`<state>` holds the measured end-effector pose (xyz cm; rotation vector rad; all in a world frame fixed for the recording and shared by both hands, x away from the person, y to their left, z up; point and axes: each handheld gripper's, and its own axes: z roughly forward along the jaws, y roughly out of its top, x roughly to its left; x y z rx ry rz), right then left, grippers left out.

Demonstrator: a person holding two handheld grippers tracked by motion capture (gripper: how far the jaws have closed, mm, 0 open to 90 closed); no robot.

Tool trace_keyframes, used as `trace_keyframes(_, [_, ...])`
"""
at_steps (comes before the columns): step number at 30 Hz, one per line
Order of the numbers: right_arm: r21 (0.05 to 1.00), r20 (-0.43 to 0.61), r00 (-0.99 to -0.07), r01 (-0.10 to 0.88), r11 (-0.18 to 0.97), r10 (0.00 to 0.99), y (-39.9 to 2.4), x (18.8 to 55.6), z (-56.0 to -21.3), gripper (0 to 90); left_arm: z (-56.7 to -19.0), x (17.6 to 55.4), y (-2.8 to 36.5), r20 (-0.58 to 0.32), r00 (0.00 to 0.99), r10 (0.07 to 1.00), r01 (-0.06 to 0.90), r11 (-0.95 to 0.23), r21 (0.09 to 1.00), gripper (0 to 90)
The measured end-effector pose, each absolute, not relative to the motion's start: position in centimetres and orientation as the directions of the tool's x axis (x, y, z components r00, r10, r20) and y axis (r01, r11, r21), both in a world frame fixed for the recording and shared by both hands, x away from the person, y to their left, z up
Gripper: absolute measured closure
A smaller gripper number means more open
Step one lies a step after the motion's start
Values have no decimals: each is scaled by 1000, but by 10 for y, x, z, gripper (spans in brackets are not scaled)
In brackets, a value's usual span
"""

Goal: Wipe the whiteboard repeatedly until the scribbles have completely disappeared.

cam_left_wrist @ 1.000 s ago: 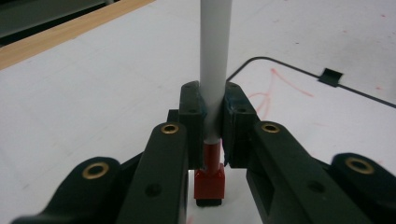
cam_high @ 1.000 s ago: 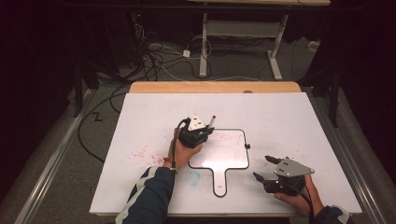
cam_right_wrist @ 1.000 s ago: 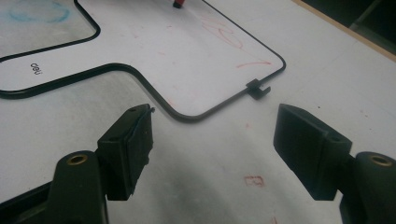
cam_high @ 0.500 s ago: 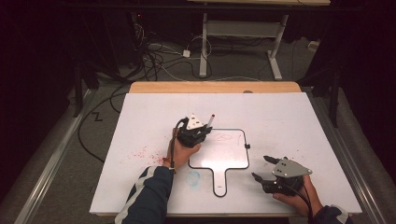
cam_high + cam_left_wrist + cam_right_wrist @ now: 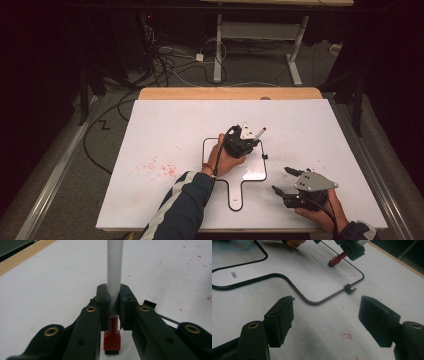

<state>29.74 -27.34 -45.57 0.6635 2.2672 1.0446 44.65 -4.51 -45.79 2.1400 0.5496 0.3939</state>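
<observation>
A small whiteboard [image 5: 252, 170] with a black frame and a handle lies flat on the white table [image 5: 165, 130]. My left gripper [image 5: 244, 143] hovers over the board's upper right part, shut on a marker [image 5: 259, 132] with a pale barrel. In the left gripper view the marker [image 5: 114, 277] stands between the jaws of my left gripper [image 5: 114, 305], its red end touching the board. My right gripper [image 5: 280, 180] rests open on the table right of the handle. The right gripper view has my right gripper [image 5: 325, 312] empty, facing the whiteboard [image 5: 287, 267] and the marker's red end [image 5: 337, 260].
Faint red strokes [image 5: 347, 275] mark the board near the marker. Red smudges [image 5: 160, 167] dot the table's left side. A small black clip [image 5: 264, 156] sits on the board's right edge. A wooden strip [image 5: 230, 93] borders the table's far side; cables lie on the floor beyond.
My left gripper has slid to the right across the board with the marker. The right gripper has stayed almost still.
</observation>
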Motion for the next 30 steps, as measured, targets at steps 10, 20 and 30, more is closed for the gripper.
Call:
trace_keyframes(10, [791, -270, -722, 211, 575, 637, -275, 296, -456, 291, -462, 465, 8, 16, 795, 606, 335, -461, 822, 785])
trace_keyframes(20, [786, -276, -715, 216, 579, 643, -278, 295, -457, 291, -466, 474, 11, 17, 779, 627, 351, -458, 817, 784])
trace_keyframes(30, [785, -275, -717, 217, 581, 640, -278, 295, -457, 291, -460, 474, -42, 22, 839, 543, 305, -504, 808, 784])
